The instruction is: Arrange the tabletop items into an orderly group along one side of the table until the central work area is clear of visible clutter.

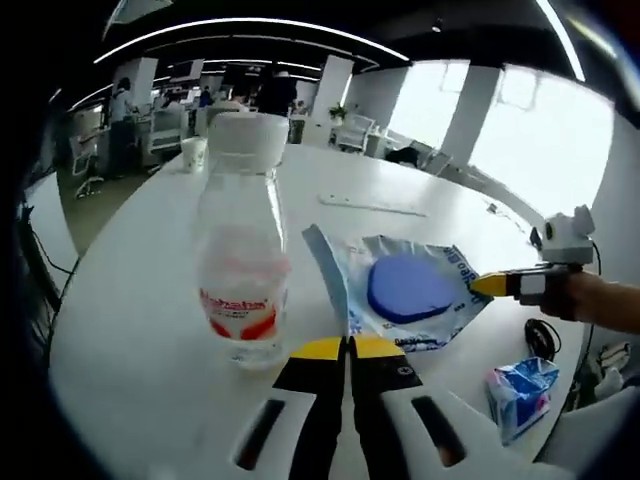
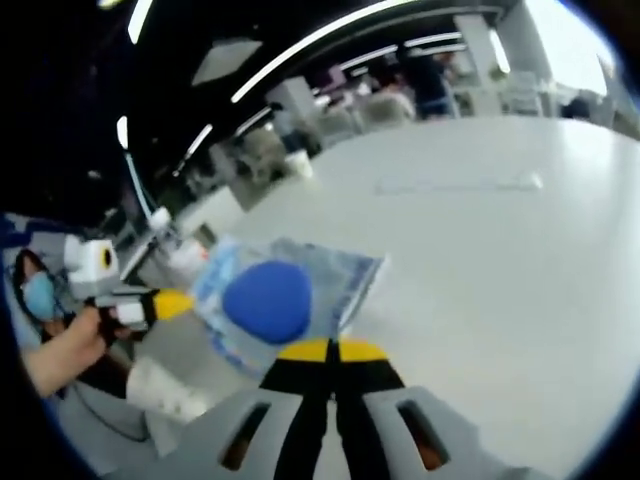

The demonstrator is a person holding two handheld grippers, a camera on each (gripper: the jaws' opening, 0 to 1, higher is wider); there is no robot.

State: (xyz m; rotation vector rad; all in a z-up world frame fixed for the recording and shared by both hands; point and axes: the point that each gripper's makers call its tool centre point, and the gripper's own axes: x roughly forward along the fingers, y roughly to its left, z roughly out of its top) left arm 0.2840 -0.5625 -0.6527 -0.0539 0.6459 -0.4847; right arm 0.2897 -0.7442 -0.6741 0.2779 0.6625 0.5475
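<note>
1. Left gripper view, far left: small white paper cup [image 1: 193, 152] stands upright near the far edge of the white table [image 1: 130, 330].
2. Clear plastic bottle [image 1: 240, 265] with white cap and red/white label, upright. It's just left of the left gripper's jaws and close to the packet, but not touching it.
3. Left gripper [image 1: 346, 347]: yellow tips pressed together with no gap, right at the near edge of the packet [image 1: 410, 290]. Reads as pinched on that edge.
4. The packet is a flat, clear, printed pouch with a round blue pad inside. It sits mid-table, right of the bottle, with its left flap curled up.
5. Thin pale strip [image 1: 372, 205] lies flat on the table beyond the packet, well apart from it.
6. Right gripper [image 1: 485, 285] comes in from the right with its yellow tip on the packet's right corner. So the packet is held at two ends.
7. Blue-and-white tissue pack [image 1: 520, 392] stands near the table edge at lower right, apart from the packet.
8. Right gripper view, left side: a hand [image 2: 60, 355] holds the left gripper, whose yellow tip meets the packet's far edge.
9. Same view, centre: the packet lies across the middle, blue pad up. Its near edge overlaps the right gripper's own tips, which are closed tight on it.
10. Same view, right side: bare white tabletop running out to the far edge.
</note>
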